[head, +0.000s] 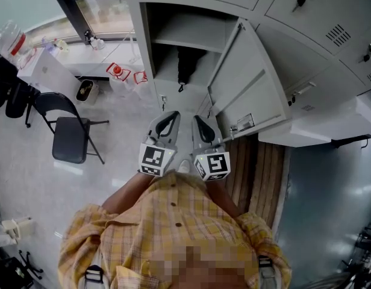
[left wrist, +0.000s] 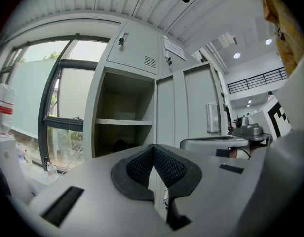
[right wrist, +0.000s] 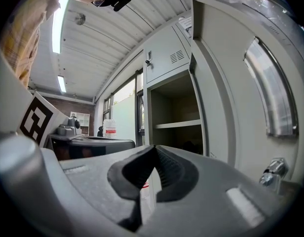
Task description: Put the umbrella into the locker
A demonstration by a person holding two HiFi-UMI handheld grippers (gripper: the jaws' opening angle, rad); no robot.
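Locker (head: 136, 35) of grey metal, seen from above by a camera on a person's head, with its door (head: 246, 83) swung wide open to the right. A black folded umbrella (head: 185, 65) sits inside the locker, in the compartment below the shelf (head: 191, 32), roughly midway between the two side walls. The space above the shelf holds nothing visible. In front of the opening, the person holds two grippers side by side, close together and pointing toward the locker. The left gripper (head: 169, 117) has its jaws pressed fully together with nothing between them, and the right gripper (head: 200, 120) is likewise closed tight and empty. Neither touches the umbrella or the door. In the left gripper view, a dark shape low in the lower compartment (left wrist: 121, 144) is probably the umbrella, though it is too dim to be sure. A black folding chair (head: 68, 134) stands on the pale floor well to the left of the locker.
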